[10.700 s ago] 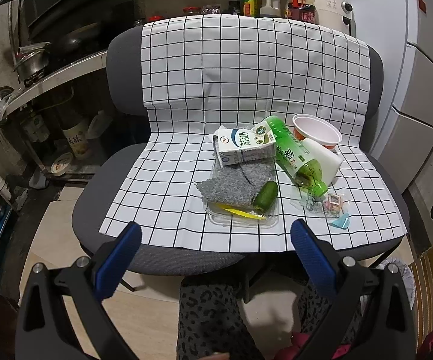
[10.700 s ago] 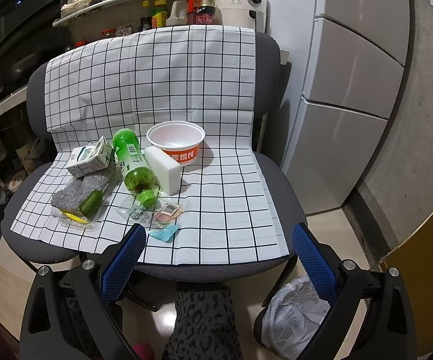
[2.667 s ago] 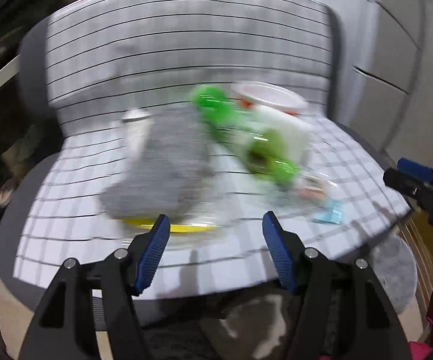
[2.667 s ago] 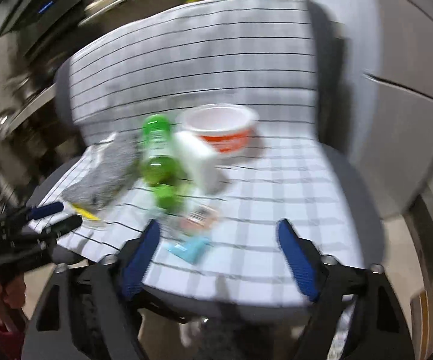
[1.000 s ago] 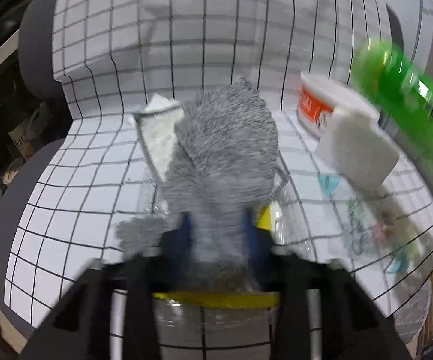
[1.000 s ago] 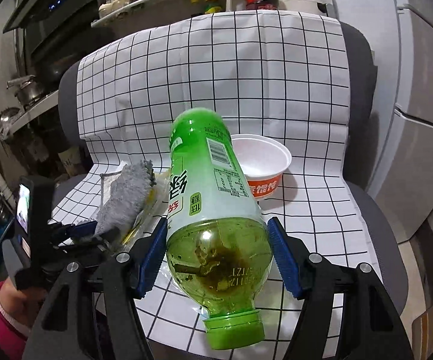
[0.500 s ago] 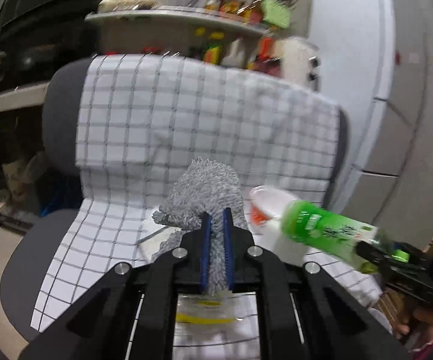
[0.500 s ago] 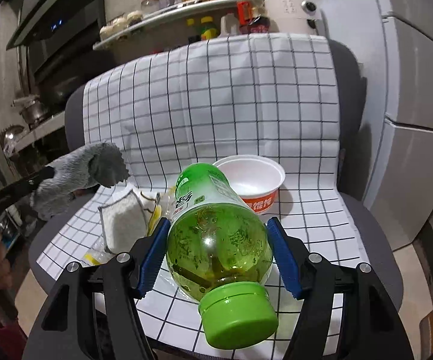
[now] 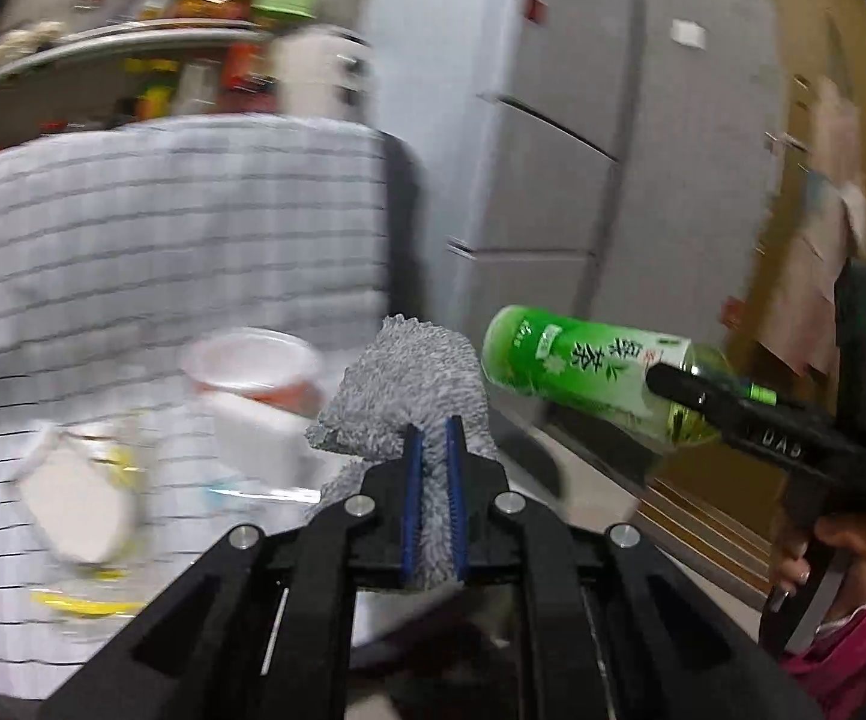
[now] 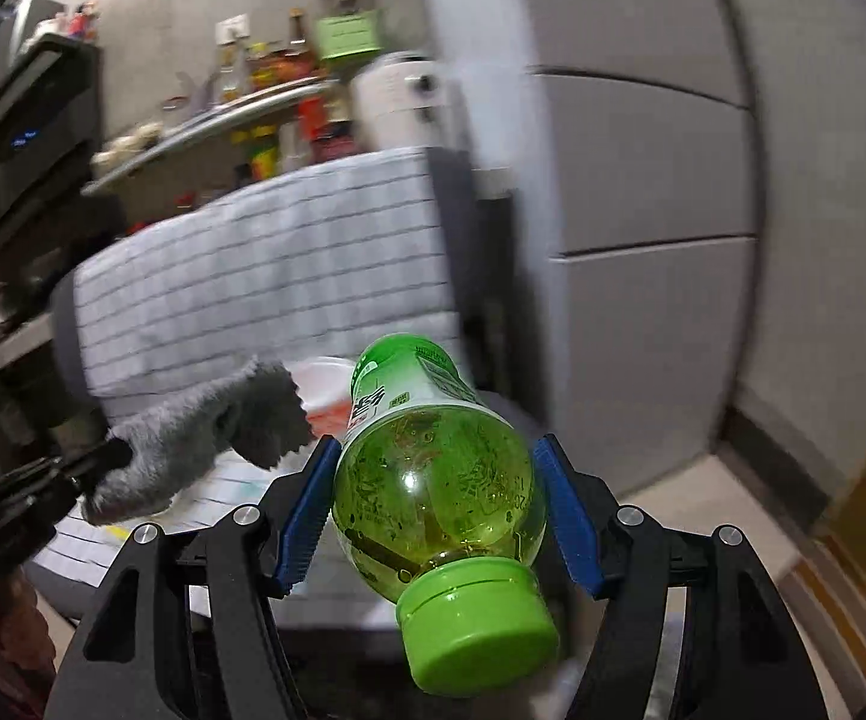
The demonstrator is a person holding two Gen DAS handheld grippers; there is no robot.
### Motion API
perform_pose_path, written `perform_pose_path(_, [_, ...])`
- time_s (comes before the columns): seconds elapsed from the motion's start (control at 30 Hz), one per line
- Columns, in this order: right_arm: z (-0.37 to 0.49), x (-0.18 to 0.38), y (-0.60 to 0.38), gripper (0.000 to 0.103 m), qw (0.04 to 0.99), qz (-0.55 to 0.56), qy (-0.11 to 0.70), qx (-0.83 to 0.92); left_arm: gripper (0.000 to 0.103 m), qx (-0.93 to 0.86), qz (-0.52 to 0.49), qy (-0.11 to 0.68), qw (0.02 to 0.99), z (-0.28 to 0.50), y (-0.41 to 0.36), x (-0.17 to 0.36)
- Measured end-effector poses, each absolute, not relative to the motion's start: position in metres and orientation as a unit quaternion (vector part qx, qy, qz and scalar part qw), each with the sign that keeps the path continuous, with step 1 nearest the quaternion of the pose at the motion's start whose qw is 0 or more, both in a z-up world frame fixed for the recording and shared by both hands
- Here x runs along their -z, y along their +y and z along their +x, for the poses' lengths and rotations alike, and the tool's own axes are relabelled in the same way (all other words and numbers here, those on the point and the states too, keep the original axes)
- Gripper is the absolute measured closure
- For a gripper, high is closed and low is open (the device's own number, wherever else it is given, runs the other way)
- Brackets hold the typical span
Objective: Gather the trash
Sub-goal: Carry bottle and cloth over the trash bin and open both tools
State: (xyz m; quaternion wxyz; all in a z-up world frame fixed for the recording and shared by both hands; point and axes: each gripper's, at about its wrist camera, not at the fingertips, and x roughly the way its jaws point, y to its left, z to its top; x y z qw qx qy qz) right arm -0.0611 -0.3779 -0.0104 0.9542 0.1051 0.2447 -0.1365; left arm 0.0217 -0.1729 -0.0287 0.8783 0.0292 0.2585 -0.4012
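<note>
Both claws are gripping trash in the air, off the chair. Left gripper [image 9: 431,450] is squeezing a gray rag [image 9: 408,384] between nearly closed blue pads — the rag is sticking up above them. Right gripper [image 10: 436,510] is clamping a green bottle [image 10: 433,474] by its wide body, cap toward the camera. White bowl [image 9: 249,363] is sitting on the checked cloth [image 9: 162,228] behind.

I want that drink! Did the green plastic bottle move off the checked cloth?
Yes. The green plastic bottle, clamped in the right gripper, now hangs in the air, up off the checked cloth towards the grey fridge.
</note>
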Motion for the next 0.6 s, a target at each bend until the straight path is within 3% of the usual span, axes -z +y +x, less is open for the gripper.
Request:
perform_pose_path(0.33, [-0.163,0.065,-0.455,0.037,0.888,0.14,0.319,0.301,0.097,0.552,0.101,0.342,0.754,-0.03,-0.314,0.097])
perform_pose_path(0.6, [-0.175,0.123,-0.498,0.037,0.835,0.187,0.388,0.342,0.097,0.568,0.154,0.389,0.709,-0.052,-0.368,0.144])
